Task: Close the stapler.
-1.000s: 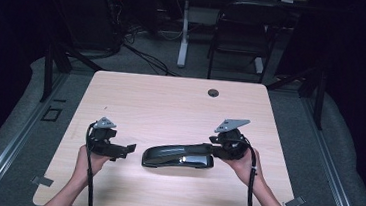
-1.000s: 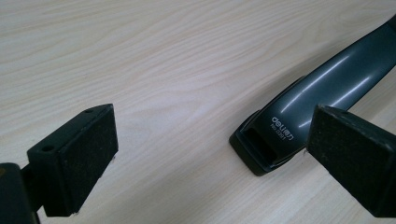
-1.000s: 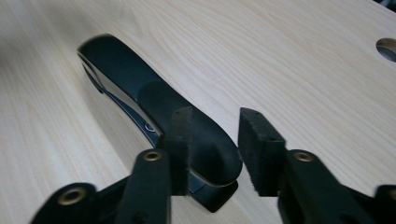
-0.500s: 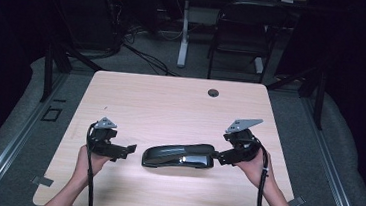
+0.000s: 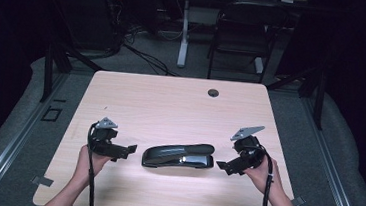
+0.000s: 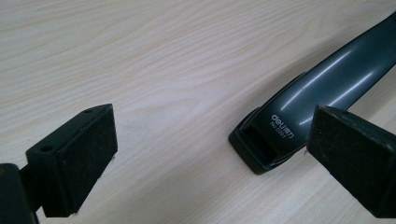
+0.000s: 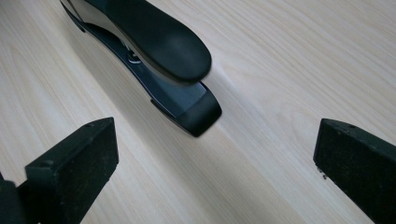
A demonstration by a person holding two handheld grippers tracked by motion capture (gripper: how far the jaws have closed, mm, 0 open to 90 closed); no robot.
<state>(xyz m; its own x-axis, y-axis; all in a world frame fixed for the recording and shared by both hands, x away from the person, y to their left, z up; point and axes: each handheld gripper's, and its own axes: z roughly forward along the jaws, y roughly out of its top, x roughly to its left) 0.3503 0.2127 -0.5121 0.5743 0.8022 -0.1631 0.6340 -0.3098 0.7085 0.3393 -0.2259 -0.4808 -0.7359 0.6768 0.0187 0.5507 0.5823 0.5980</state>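
both tongs stand wide and grip nothing: my right tongs [image 5: 221, 166] have just been opening, nothing between the pads, clear of the stapler [image 5: 179, 156], which lies flat mid-surface between them; my left tongs [image 5: 129, 151] wait off its hinge end. i judge the stapler just set down. next i'd back both hands off. pale wooden surface [image 5: 170, 107], dark room, a chair [image 5: 240, 22] beyond.

Light wood table [image 5: 171, 102] at frame center with a round grommet hole [image 5: 213, 92] near its far edge. Grey carpeted floor [image 5: 336, 161] around it. Dark room behind: black chair [image 5: 240, 32] upper center, white desk leg [image 5: 183, 33], tangled cables [image 5: 136, 43] upper left.
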